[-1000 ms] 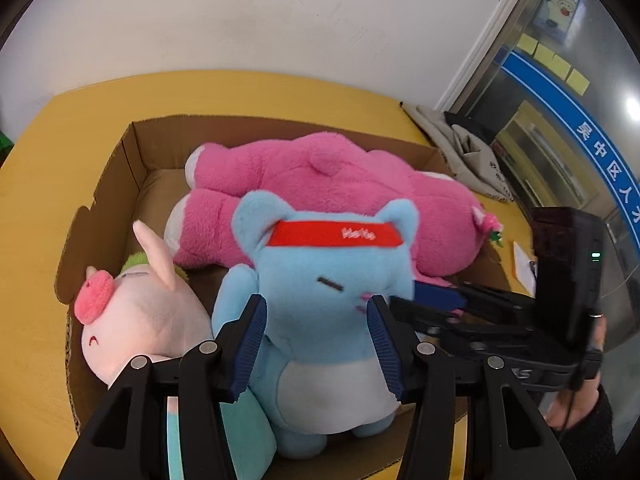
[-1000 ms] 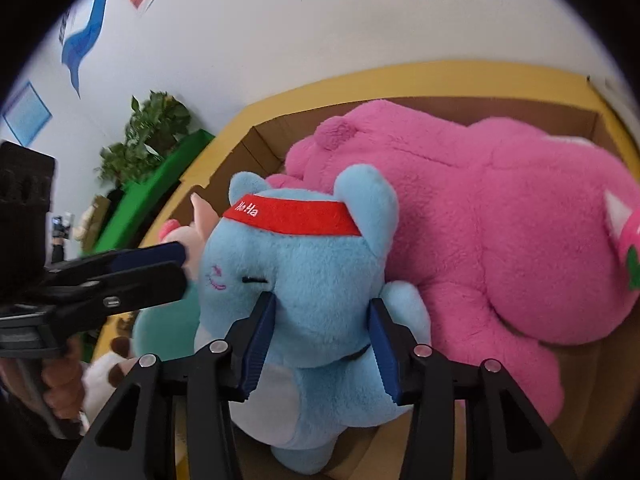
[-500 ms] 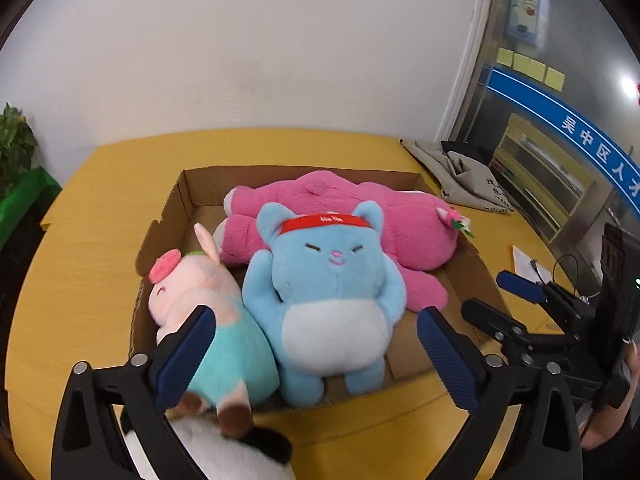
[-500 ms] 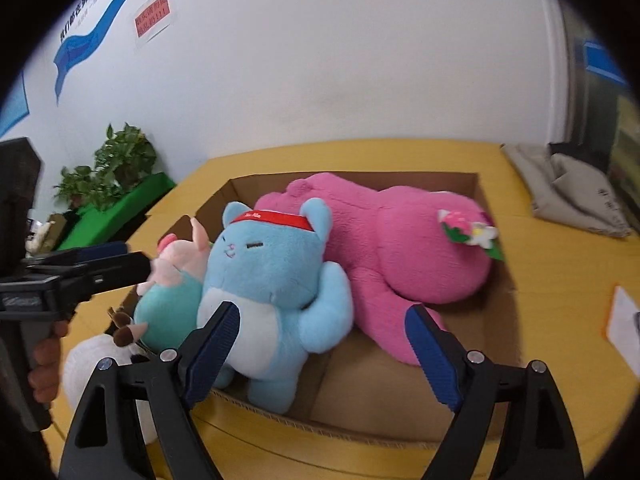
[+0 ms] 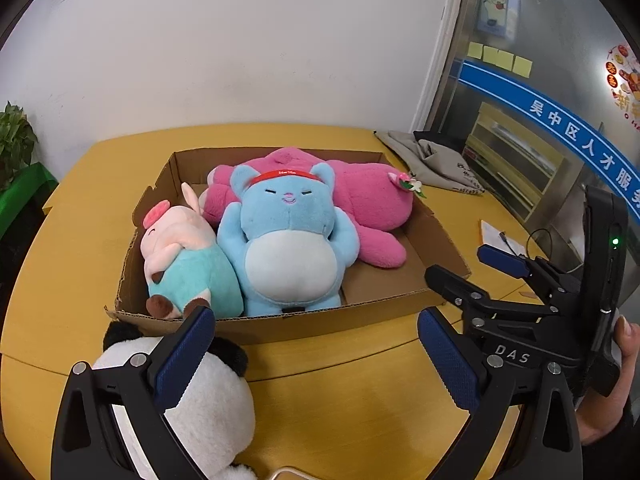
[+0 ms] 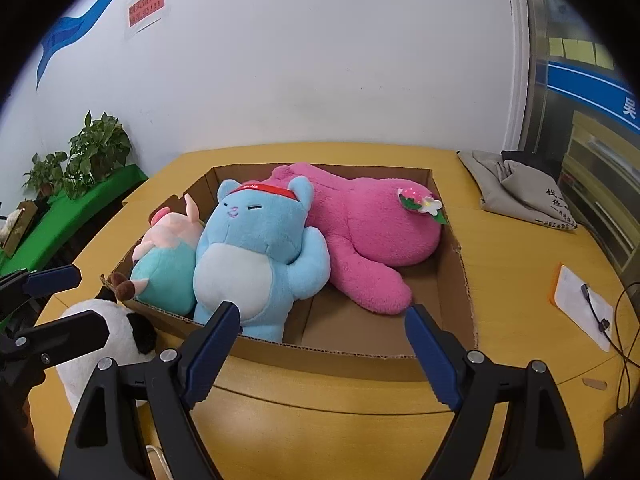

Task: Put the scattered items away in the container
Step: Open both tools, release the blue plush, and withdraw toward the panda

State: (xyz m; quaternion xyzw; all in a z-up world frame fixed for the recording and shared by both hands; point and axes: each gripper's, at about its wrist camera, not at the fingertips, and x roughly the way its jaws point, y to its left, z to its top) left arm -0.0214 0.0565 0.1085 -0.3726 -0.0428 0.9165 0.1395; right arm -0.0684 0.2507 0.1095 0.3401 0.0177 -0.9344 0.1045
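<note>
A: Grippers first. Left gripper has its blue-padded fingers spread wide, nothing between them, hovering over the yellow table just short of the box's near wall. Right gripper same deal, fingers splayed apart, empty, also short of the near wall.

B: Container?

A: Cardboard box, open top, center of the table. In the left wrist view the right gripper sits at 3 o'clock of the box, off its corner.

B: Contents, biggest first.

A: Pink plush lying on its side along the far wall, flower decoration at its 3 o'clock end, one limb reaching toward the near side. Blue plush with a red headband leans back on the pink one, white belly up, feet at the near wall. Pig plush, pink head and teal body, packed touching the blue one at its 9 o'clock, against the box's side wall.

B: Anything outside the box?

A: Panda plush, white with black ears, on the table just outside the near corner at 7 o'clock of the box. It's partly behind the left gripper's left finger; can't tell if they touch.

B: Other stuff?

A: Grey cloth bag at 2 o'clock, well apart. Paper with a cable at 3 o'clock.
</note>
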